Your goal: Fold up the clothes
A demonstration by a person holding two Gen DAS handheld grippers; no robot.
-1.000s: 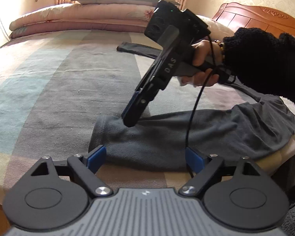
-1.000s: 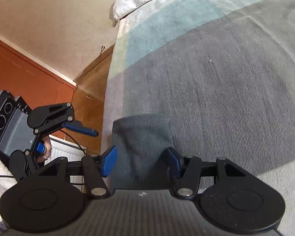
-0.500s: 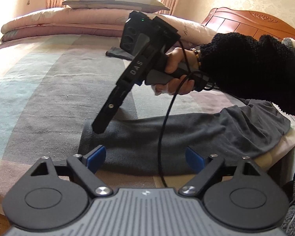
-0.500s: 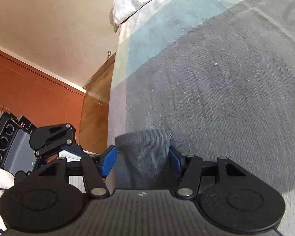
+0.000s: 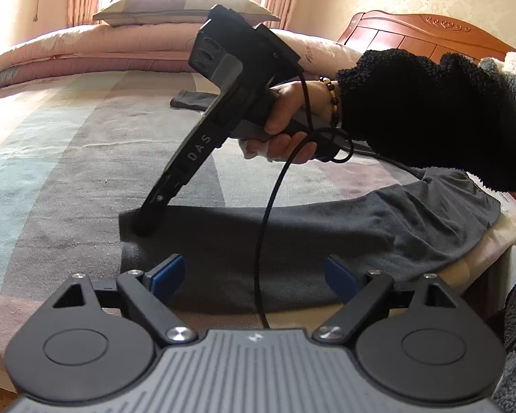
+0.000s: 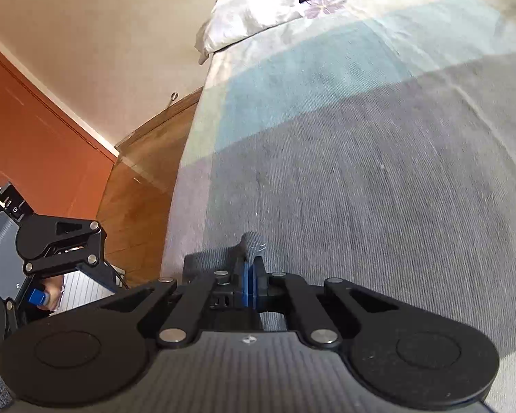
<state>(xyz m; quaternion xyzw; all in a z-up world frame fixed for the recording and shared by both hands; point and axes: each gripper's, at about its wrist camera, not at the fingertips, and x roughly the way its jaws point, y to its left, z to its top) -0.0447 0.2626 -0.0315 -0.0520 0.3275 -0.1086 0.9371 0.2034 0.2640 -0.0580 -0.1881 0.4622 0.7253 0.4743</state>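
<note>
**Right gripper pinching the corner of a grey garment on a bed**

A dark grey garment (image 5: 326, 241) lies spread along the near edge of a bed (image 5: 68, 158) covered in a striped sheet of grey, teal and mauve bands. The right gripper (image 6: 250, 280), held in a hand (image 5: 285, 127) with a black fleece sleeve (image 5: 430, 120), slopes down to the garment's far left corner; its blue pads are pressed together on a small raised fold of the grey fabric (image 6: 253, 242). The left gripper (image 5: 254, 275) hovers over the garment's near hem with its jaws wide apart and nothing between them. A black cable (image 5: 268, 234) hangs from the right gripper's handle. Folded quilts (image 5: 86, 55) and a pillow (image 5: 175, 8) are stacked at the far side, beside a wooden headboard (image 5: 423, 34).
</note>
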